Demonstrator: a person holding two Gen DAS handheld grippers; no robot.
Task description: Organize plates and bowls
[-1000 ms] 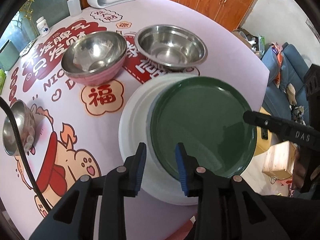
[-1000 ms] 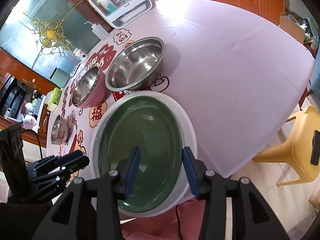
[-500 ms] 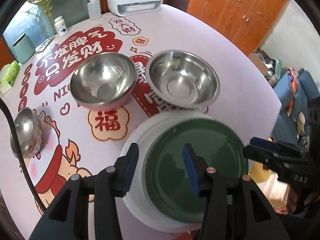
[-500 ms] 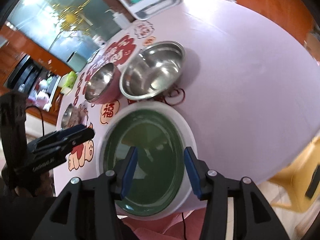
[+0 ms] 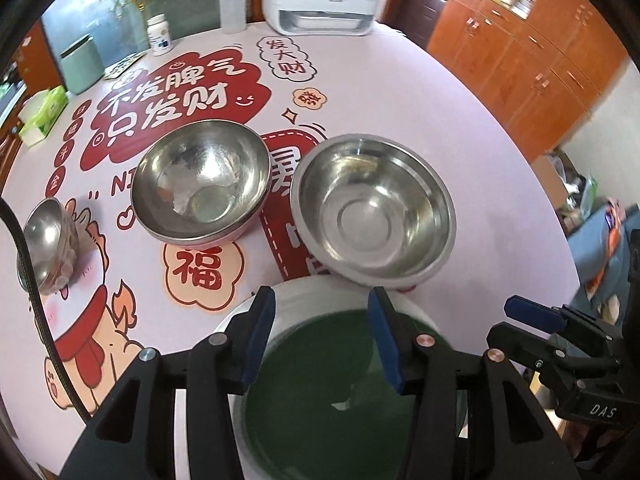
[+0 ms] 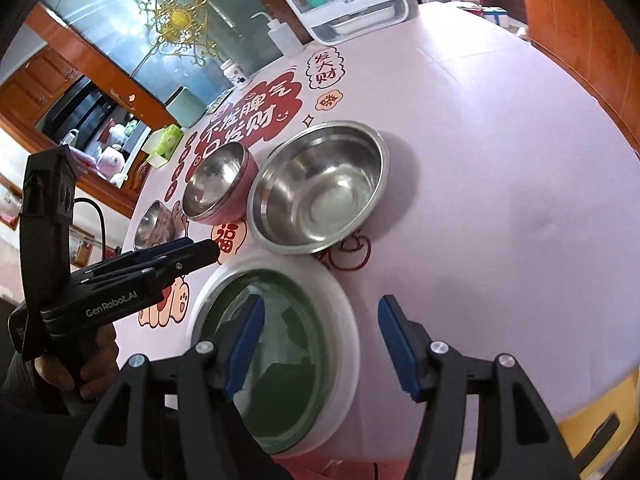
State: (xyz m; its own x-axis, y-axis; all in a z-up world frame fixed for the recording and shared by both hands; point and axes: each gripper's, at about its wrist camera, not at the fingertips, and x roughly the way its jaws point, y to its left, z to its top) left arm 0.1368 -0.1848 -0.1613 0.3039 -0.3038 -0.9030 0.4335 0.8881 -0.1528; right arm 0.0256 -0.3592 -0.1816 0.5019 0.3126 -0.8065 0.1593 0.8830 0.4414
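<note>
Both grippers, left (image 5: 322,334) and right (image 6: 318,344), hung half-open and empty over the stacked plates (image 6: 340,320); a careless reach ahead could knock the steel bowl (image 5: 374,216).

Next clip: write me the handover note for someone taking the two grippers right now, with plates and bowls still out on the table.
Left gripper: open, empty, above the near plates.
Right gripper: open, empty, one finger over the plates, the other over bare tablecloth.
Plates: green plate sits inside the white plate at the near table edge. Stacked, looks done.
Bowls: wide steel bowl just behind the plates; pink-sided steel bowl beside it; small steel bowl off to the left. All three stand apart, upright, empty.
Left: the bowls still need organizing, probably by nesting.
</note>
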